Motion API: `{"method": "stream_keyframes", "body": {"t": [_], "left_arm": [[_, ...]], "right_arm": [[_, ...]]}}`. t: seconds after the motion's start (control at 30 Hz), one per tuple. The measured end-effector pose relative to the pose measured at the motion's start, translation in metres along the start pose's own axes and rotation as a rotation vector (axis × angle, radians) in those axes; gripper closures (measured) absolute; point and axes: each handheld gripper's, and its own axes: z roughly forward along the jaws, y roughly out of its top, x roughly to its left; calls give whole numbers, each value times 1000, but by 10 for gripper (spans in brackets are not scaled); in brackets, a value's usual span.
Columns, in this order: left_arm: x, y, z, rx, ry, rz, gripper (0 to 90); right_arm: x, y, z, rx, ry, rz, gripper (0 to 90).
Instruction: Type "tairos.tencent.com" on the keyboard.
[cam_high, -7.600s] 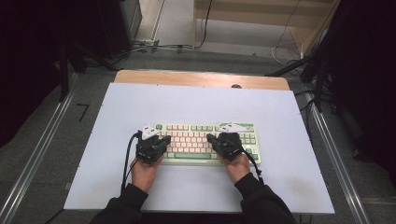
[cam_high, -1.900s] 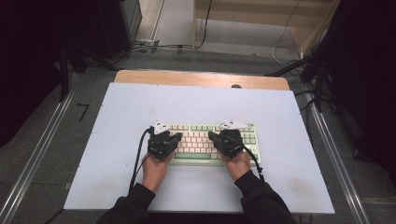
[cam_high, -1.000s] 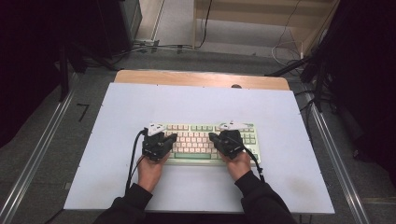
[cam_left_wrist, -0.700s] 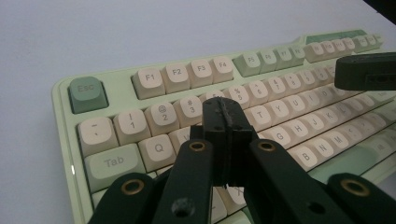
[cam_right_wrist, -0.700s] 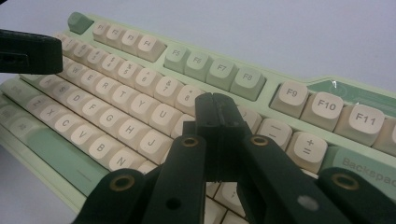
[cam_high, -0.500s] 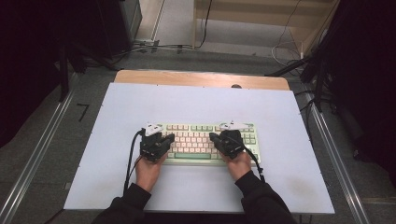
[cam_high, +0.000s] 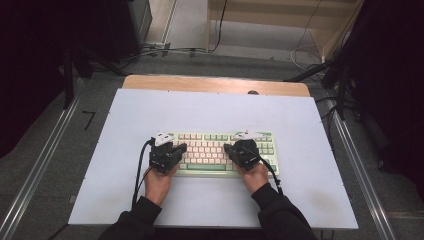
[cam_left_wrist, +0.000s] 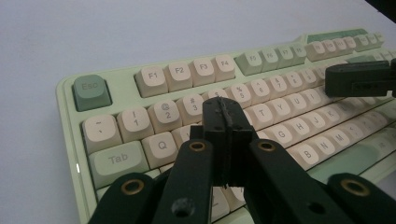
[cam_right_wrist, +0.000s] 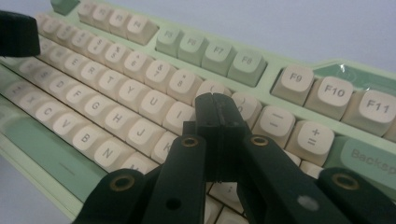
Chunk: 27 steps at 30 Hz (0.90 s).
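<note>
Black two-jaw tools (cam_high: 176, 150) (cam_high: 231, 150) with brass-ringed pivots, trailing black cables, dark sleeves (cam_high: 280, 215).

The white table (cam_high: 210, 107) is bare above, left and right of the keyboard (cam_high: 215, 150). Two grippers block its middle keys.

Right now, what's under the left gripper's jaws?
The left gripper, jaws shut, sits over the green keyboard, near Q and the 3 key. Keys directly beneath the tips are covered.

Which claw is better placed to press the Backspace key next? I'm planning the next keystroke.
Right. The right claw, shut, hovers over the keyboard near the plus key, beside Backspace. The left claw, also shut, sits by Q and the number row.
</note>
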Motion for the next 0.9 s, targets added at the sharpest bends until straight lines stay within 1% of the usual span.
{"method": "stream_keyframes", "body": {"t": [0.03, 0.13, 0.33, 0.63, 0.9], "left_arm": [[0, 0, 0, 0, 0, 0, 900], [0, 0, 0, 0, 0, 0, 900], [1, 0, -1, -4, 0, -6, 900], [2, -1, -3, 3, 4, -1, 900], [3, -3, -3, 11, 8, 8, 900]], "right_arm": [[0, 0, 1, 2, 8, 4, 878], [0, 0, 0, 3, 4, 6, 878], [0, 2, -6, -31, 10, 12, 878], [0, 3, -10, -38, 15, 17, 878], [-1, 3, -11, -41, 11, 20, 878]]}}
